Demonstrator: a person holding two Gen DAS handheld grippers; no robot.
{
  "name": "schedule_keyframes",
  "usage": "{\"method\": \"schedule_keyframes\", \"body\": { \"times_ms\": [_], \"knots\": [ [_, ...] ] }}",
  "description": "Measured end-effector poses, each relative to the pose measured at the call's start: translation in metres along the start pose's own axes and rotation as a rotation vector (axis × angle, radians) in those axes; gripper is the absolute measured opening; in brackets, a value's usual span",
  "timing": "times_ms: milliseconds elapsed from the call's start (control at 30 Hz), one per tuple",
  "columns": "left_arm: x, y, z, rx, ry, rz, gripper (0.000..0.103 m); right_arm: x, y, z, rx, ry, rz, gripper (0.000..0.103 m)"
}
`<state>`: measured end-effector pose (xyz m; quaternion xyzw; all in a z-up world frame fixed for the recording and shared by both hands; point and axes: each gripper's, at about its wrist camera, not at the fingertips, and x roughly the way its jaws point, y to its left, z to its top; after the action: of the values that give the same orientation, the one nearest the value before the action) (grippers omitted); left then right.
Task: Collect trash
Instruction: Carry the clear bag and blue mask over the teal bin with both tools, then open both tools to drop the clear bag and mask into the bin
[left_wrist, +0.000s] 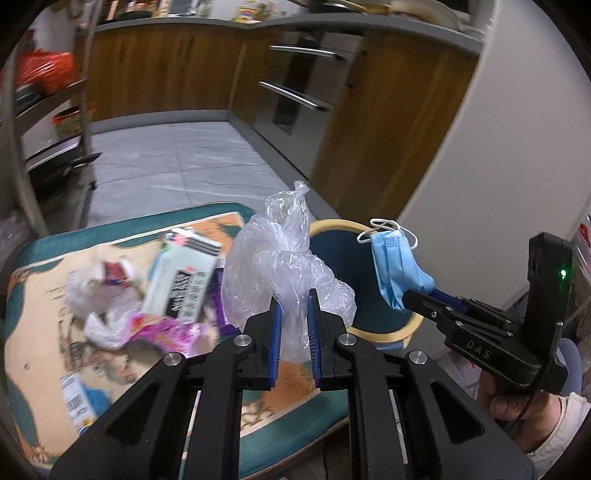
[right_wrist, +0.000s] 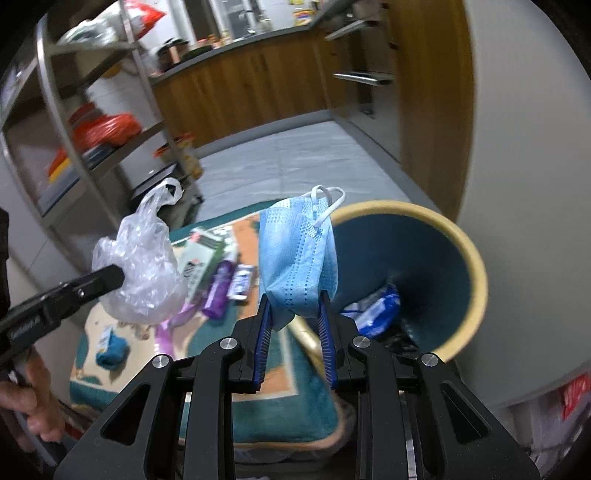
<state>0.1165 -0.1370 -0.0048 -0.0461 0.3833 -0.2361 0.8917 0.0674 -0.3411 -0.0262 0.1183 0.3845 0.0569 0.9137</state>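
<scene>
Left gripper (left_wrist: 294, 295) clamped narrow on a crumpled clear plastic bag (left_wrist: 280, 254), which stands up above its fingertips. Right gripper (right_wrist: 294, 295) pinches a folded blue face mask (right_wrist: 295, 254), ear loops uppermost. Teal bin (right_wrist: 476, 266) just beyond and right of the right gripper, wrappers inside. More litter on the mat (left_wrist: 29, 295), left of the left gripper.
</scene>
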Motion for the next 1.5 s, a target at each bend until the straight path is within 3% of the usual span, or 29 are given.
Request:
{"method": "schedule_keyframes", "body": {
  "times_ms": [500, 900, 1033, 1267, 1333, 1500],
  "knots": [
    [0.074, -0.054, 0.01, 0.139, 0.07, -0.128, 0.013, 0.019, -0.051, -0.002, 0.102, 0.056, -0.091, 0.026],
    [0.117, -0.051, 0.002, 0.117, 0.153, -0.135, 0.014, 0.043, -0.046, -0.002, 0.102, 0.129, -0.137, 0.026],
    [0.12, -0.046, -0.002, 0.101, 0.161, -0.124, 0.024, 0.045, -0.048, -0.004, 0.121, 0.142, -0.145, 0.037],
    [0.101, -0.041, -0.001, 0.083, 0.108, -0.115, 0.055, 0.039, -0.052, -0.003, 0.15, 0.115, -0.137, 0.053],
    [0.094, -0.038, 0.001, 0.076, 0.091, -0.108, 0.059, 0.035, -0.051, -0.003, 0.158, 0.101, -0.132, 0.063],
    [0.073, -0.033, 0.002, 0.07, 0.049, -0.082, 0.072, 0.027, -0.05, -0.002, 0.165, 0.067, -0.123, 0.064]
  ]
}}
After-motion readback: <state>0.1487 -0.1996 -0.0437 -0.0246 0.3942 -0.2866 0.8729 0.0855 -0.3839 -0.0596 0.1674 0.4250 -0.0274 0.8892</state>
